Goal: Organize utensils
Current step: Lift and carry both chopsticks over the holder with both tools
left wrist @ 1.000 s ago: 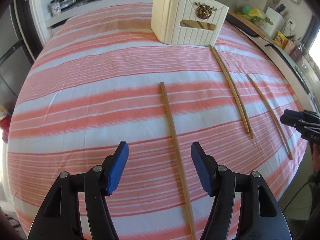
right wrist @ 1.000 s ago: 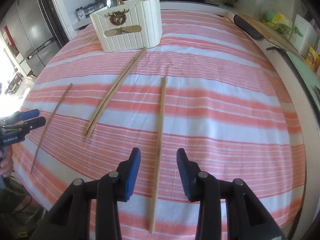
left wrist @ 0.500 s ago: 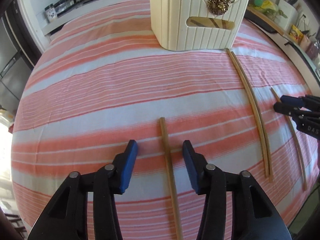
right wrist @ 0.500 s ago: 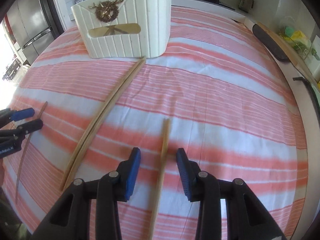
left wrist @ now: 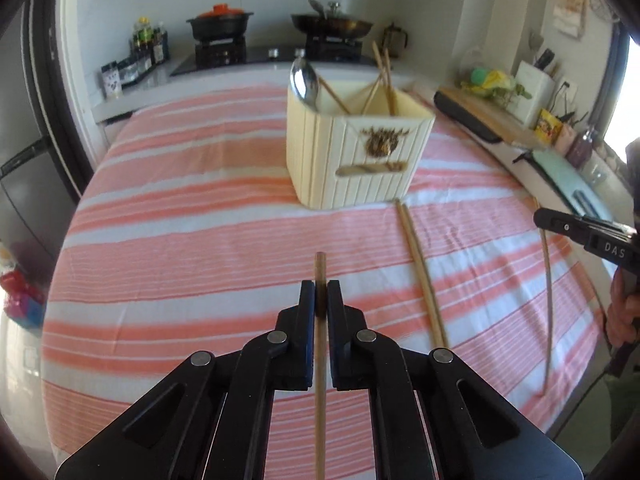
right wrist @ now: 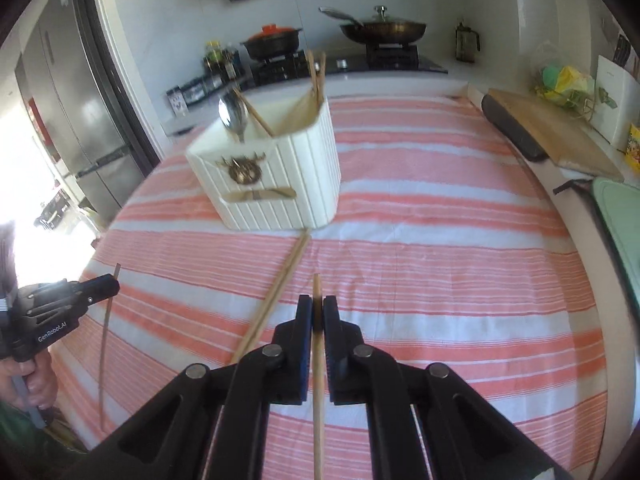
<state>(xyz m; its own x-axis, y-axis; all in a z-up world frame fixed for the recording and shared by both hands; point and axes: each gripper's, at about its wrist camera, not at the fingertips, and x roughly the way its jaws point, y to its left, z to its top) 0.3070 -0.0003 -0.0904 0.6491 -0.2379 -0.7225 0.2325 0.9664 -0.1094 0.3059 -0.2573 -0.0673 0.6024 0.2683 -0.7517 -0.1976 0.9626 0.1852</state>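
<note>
Since the earlier frame both grippers have closed: left gripper (left wrist: 320,298) pinches one chopstick (left wrist: 320,360), right gripper (right wrist: 317,314) another chopstick (right wrist: 318,380), lower centre; holder (left wrist: 356,152) stands above.

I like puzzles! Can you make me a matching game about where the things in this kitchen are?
Things:
1. spoon
2. pair of chopsticks
3. single chopstick
4. black pot

Places:
A. on the stove
B. pinched in the left hand-held gripper
C. standing in the cream holder
D. lying on the striped cloth

Pairs: 1-C, 2-D, 3-B, 4-A
</note>
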